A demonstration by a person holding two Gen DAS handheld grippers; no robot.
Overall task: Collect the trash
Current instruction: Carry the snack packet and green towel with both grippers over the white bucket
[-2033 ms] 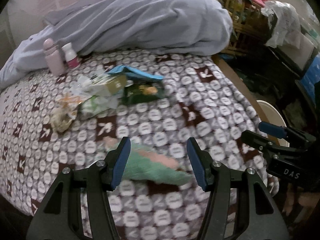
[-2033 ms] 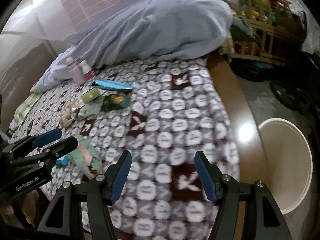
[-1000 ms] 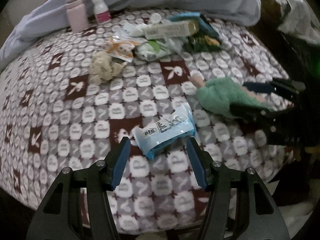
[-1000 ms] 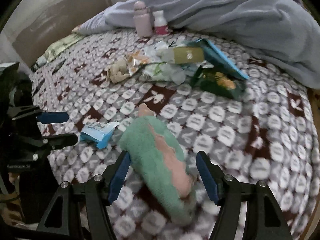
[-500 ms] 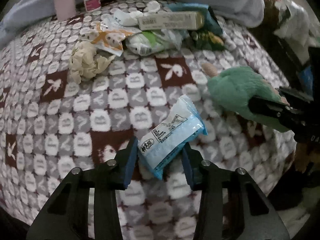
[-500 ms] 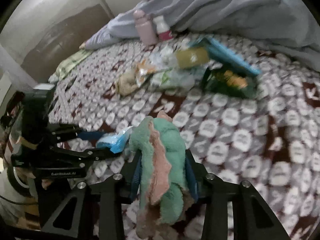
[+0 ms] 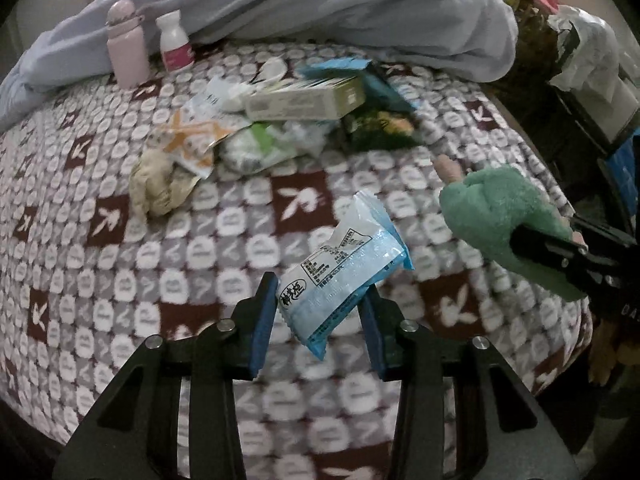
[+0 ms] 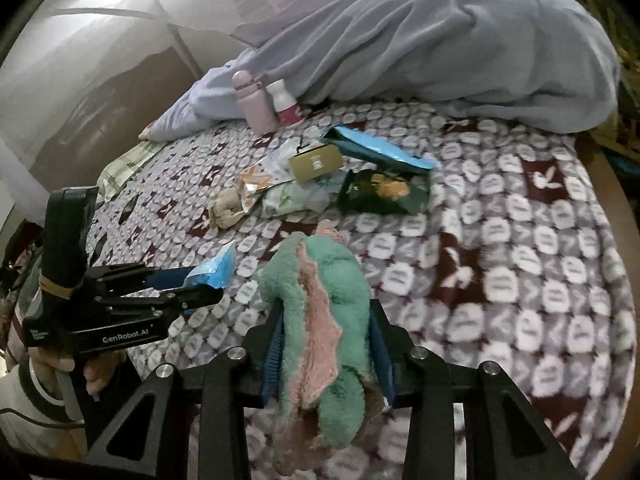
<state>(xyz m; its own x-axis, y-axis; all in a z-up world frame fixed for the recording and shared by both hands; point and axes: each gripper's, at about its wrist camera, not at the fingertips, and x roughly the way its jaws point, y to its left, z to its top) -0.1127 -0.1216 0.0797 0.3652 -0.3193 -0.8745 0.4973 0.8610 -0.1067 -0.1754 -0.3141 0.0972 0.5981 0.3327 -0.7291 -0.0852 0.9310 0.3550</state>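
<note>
Left gripper [image 7: 318, 320]: jaws just closed, pinching blue snack packet [image 7: 344, 268], which sticks out toward 1 o'clock above the bedspread [image 7: 120, 248]. Right gripper [image 8: 326, 346]: clamped on green plush toy [image 8: 320, 300]; seemingly lifted, though blurred. Trash pile [image 7: 280, 120] at 12 o'clock.

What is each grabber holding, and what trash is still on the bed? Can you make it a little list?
left gripper: shut on the blue-and-white wrapper
right gripper: shut on the green-and-pink fuzzy sock
still on blanket: crumpled tissue, orange-and-white wrapper, long box, dark green snack bag
standing near the duvet: pink bottle, white bottle
</note>
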